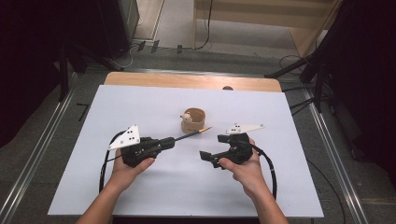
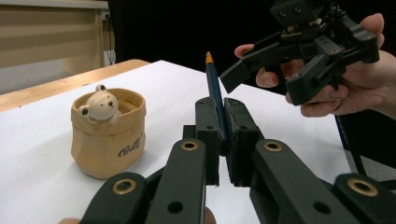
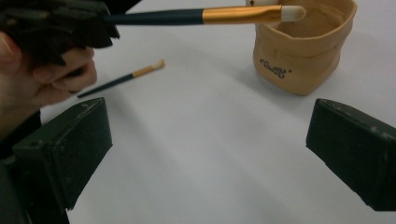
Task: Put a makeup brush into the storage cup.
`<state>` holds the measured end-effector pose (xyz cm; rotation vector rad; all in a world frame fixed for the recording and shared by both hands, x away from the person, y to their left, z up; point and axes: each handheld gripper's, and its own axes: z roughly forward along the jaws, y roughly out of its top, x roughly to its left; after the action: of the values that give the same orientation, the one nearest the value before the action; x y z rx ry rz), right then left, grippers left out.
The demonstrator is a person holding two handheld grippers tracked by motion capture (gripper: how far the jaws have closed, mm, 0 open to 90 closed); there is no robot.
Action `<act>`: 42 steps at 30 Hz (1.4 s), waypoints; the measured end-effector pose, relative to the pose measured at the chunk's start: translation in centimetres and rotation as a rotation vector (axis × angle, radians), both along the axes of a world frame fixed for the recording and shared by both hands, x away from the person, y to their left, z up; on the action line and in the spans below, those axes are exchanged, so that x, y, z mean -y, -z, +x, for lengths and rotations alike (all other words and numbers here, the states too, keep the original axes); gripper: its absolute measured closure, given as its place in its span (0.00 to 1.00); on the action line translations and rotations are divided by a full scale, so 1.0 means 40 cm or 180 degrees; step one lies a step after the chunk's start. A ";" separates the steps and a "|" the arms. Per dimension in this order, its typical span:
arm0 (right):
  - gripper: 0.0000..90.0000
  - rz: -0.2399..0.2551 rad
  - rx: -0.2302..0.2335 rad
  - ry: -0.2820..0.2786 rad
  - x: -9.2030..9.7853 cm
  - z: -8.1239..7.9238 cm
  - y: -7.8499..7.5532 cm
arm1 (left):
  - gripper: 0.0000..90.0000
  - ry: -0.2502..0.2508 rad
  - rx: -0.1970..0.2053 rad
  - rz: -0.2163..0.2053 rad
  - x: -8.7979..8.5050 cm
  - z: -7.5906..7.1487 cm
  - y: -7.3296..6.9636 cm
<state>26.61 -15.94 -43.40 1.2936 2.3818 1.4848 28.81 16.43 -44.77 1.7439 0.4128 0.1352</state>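
A: On the white tabletop (image 1: 154, 186), a little beyond my two hands, stands the tan pot (image 1: 194, 120) with the small bear figure (image 1: 187, 116) at its rim. My left hand-held gripper (image 1: 171, 141) is clamped on the dark brush (image 1: 191, 134), whose gold ferrule and pale tip point toward the pot.

B: And the right one?

A: The right hand-held gripper (image 1: 204, 154) has its jaws spread wide with nothing between them. It hangs just above the sheet, near the brush tip but apart from it.

B: In the right gripper view I spot a second brush (image 3: 122, 78) lying flat. Is that real?

A: I can't tell; it may be a reflection or a shadow of the held one, so I ignore it.

B: So the step is getting the brush into the pot?

A: That is my reading. The brush is held by its handle, well back from the tip, so the tip will swing a lot with small wrist turns. I'd tilt slowly, bring the tip over the open mouth away from the bear, and lower before letting go. The pot looks light, so I'd keep the right jaws ready beside it to steady it.
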 end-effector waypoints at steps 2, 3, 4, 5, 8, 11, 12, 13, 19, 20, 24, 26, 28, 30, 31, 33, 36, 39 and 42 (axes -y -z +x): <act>0.01 0.0109 -0.0001 0.0048 -0.002 -0.002 0.000 | 0.96 -0.0012 0.0000 -0.0006 0.001 -0.001 0.000; 0.01 0.0152 -0.0022 0.0054 -0.003 -0.004 -0.001 | 0.96 -0.0015 -0.0001 -0.0006 0.002 -0.001 0.000; 0.01 0.0212 -0.0048 0.0044 -0.005 -0.005 0.000 | 0.96 -0.0016 -0.0004 -0.0004 0.002 -0.001 0.000; 0.02 0.0231 -0.0044 0.0043 -0.008 -0.006 0.001 | 0.96 -0.0023 0.0002 -0.0007 0.002 -0.001 0.000; 0.03 0.0278 -0.0047 0.0103 -0.013 -0.011 0.001 | 0.96 -0.0036 0.0014 -0.0014 0.002 -0.002 0.001; 0.05 0.0458 -0.0076 0.0190 -0.011 -0.012 0.004 | 0.96 -0.0052 0.0019 -0.0006 0.003 -0.004 0.000; 0.05 0.0512 -0.0078 0.0223 -0.011 -0.011 0.005 | 0.96 -0.0054 0.0028 -0.0005 0.004 -0.004 0.000; 0.05 0.0564 -0.0107 0.0250 -0.011 -0.012 0.005 | 0.96 -0.0055 0.0034 -0.0012 0.005 -0.005 0.001; 0.07 0.0830 -0.0168 0.0388 -0.022 -0.016 0.004 | 0.96 -0.0075 0.0047 -0.0005 0.009 -0.007 0.002; 0.07 0.0881 -0.0176 0.0410 -0.025 -0.017 0.003 | 0.96 -0.0082 0.0046 -0.0013 0.009 -0.008 0.003; 0.07 0.1028 -0.0235 0.0496 -0.032 -0.018 0.001 | 0.96 -0.0110 0.0058 -0.0025 0.009 -0.009 0.003; 0.07 0.1130 -0.0300 0.0581 -0.033 -0.018 0.003 | 0.96 -0.0124 0.0062 -0.0031 0.009 -0.009 0.003; 0.07 0.1274 -0.0369 0.0661 -0.031 -0.016 0.007 | 0.96 -0.0127 0.0065 -0.0037 0.010 -0.010 0.003; 0.06 0.1400 -0.0448 0.0750 -0.030 -0.013 0.013 | 0.96 -0.0133 0.0067 -0.0044 0.011 -0.011 0.004; 0.06 0.1454 -0.0488 0.0775 -0.029 -0.012 0.015 | 0.96 -0.0138 0.0070 -0.0048 0.011 -0.011 0.004; 0.07 0.1547 -0.0520 0.0797 -0.030 -0.010 0.019 | 0.96 -0.0144 0.0069 -0.0047 0.011 -0.011 0.004; 0.08 0.1642 -0.0543 0.0874 -0.032 -0.010 0.021 | 0.96 -0.0158 0.0075 -0.0042 0.011 -0.012 0.004; 0.11 0.1757 -0.0599 0.0932 -0.035 -0.008 0.023 | 0.96 -0.0164 0.0081 -0.0043 0.013 -0.012 0.004; 0.15 0.1854 -0.0657 0.0966 -0.037 -0.004 0.027 | 0.96 -0.0159 0.0090 -0.0042 0.014 -0.014 0.005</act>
<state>26.44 -14.44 -44.50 1.8982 1.7777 2.1051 28.27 15.86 -44.96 1.7175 0.4359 0.1924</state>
